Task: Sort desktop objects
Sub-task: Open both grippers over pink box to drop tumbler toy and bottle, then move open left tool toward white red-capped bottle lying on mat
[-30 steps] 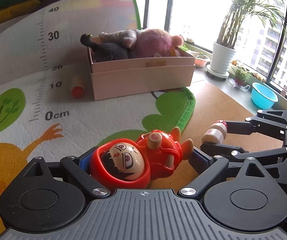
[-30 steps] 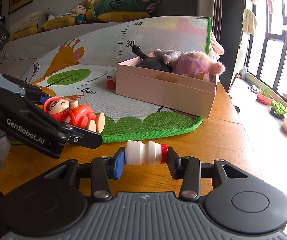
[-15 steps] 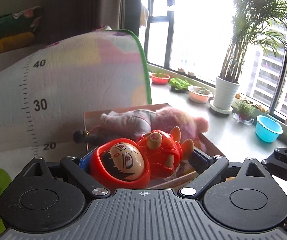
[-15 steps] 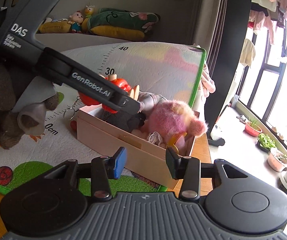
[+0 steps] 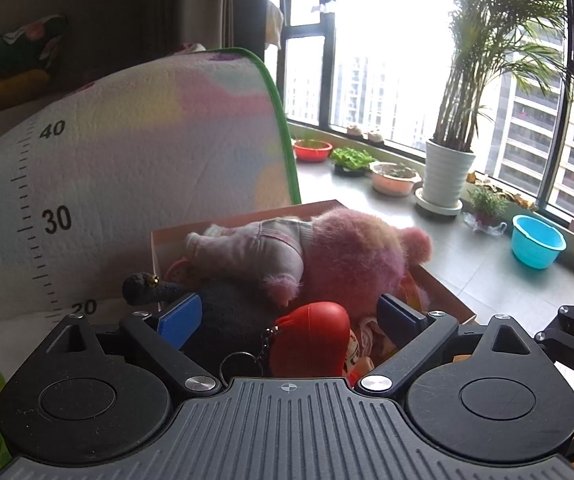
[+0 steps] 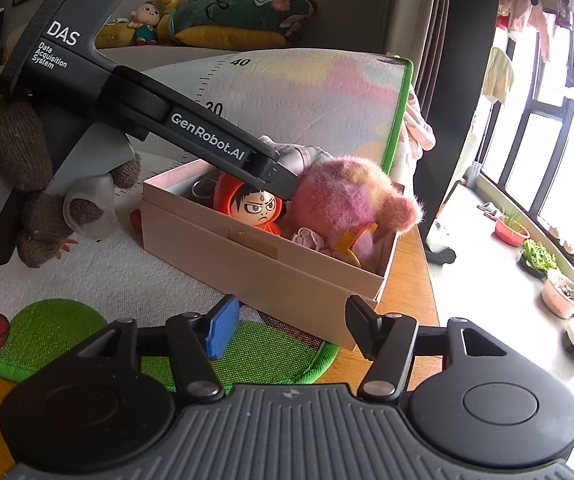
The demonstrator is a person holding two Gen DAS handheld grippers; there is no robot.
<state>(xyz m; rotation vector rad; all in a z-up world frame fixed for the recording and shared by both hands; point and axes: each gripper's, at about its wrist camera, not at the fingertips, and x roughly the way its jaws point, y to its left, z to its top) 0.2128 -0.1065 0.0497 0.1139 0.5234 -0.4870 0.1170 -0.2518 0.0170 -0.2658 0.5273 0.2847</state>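
Note:
My left gripper (image 5: 289,312) stands open over the pink cardboard box (image 5: 449,300). Just below its jaws, a red-hooded doll (image 5: 311,338) with a keyring lies loose inside the box. The right wrist view shows the doll (image 6: 255,208) face-up against the near wall of the box (image 6: 271,276), under one of the left gripper's fingers (image 6: 223,148). A pink plush (image 5: 347,260) and a black plush (image 5: 223,312) fill the rest of the box. My right gripper (image 6: 291,328) is open and empty, just in front of the box's near corner.
The box sits on a play mat (image 6: 87,276) with a green edge, over a wooden table (image 6: 415,264). A small red item (image 6: 135,220) lies left of the box. A gloved hand (image 6: 27,152) holds the left gripper. Potted plants (image 5: 447,168) and a blue basin (image 5: 537,242) stand by the window.
The left gripper carried the red doll up over the box, then opened and dropped it in. The right gripper held a white bottle a second ago; now it is open and empty near the box.

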